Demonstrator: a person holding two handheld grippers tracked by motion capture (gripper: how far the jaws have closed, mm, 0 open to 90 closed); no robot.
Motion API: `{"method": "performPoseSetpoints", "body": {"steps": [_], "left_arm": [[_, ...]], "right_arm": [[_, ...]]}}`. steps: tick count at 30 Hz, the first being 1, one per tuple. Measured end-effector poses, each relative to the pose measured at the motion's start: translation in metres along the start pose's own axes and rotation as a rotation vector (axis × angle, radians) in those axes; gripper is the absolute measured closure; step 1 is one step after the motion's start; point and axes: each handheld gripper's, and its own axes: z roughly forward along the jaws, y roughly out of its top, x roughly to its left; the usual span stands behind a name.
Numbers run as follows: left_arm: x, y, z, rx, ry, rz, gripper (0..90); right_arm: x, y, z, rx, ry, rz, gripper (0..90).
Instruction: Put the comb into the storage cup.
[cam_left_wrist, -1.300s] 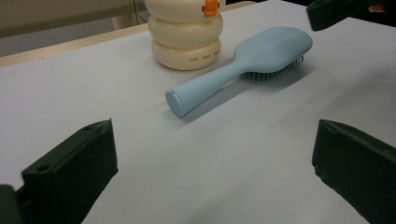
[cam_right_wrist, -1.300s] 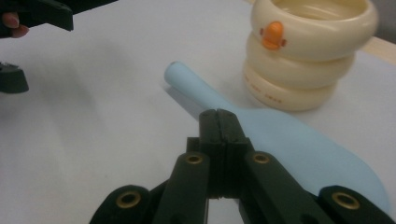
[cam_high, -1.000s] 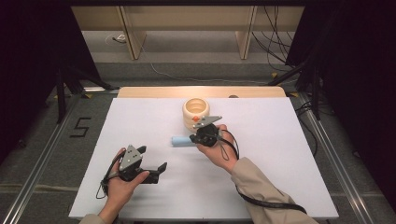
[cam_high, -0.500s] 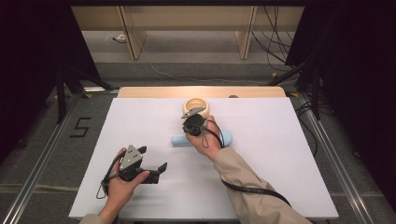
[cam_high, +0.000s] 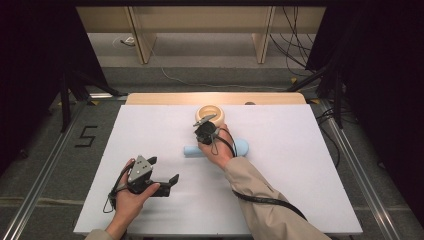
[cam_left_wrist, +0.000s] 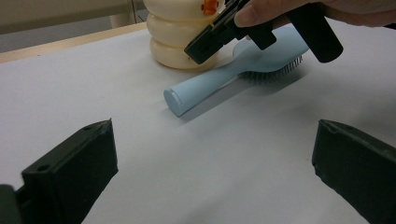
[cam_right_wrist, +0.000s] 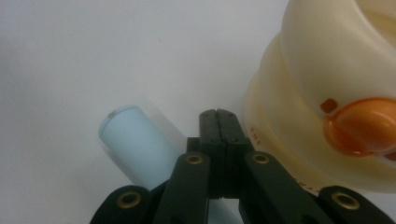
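Right hand-held gripper (cam_high: 204, 131): jaws pressed together, nothing between them, hovering over hairbrush handle, just beside cream ringed pot (cam_high: 210, 114). Light-blue hairbrush (cam_left_wrist: 219, 84) flat on white worktop (cam_high: 300, 150), bristles down, head near pot. Left hand-held gripper (cam_high: 165, 182): jaws wide, empty, low over worktop, well apart from hairbrush.

glossy plastic pot (cam_right_wrist: 327, 93), seemingly matt hairbrush (cam_left_wrist: 219, 86)
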Motion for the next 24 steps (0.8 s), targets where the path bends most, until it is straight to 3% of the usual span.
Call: {"method": "performPoseSetpoints", "body": {"steps": [14,24], "left_arm": [[-0.0001,-0.0002,0.0004,0.001,-0.002,0.000,0.0],[0.0004,-0.0003,0.0003,0.002,-0.003,0.000,0.0]], "right_arm": [[-0.0044,-0.0054,0.0080,0.047,-0.002,0.024,90.0],[-0.0058,-0.0073,0.0111,0.090,-0.008,-0.004,90.0]]}}
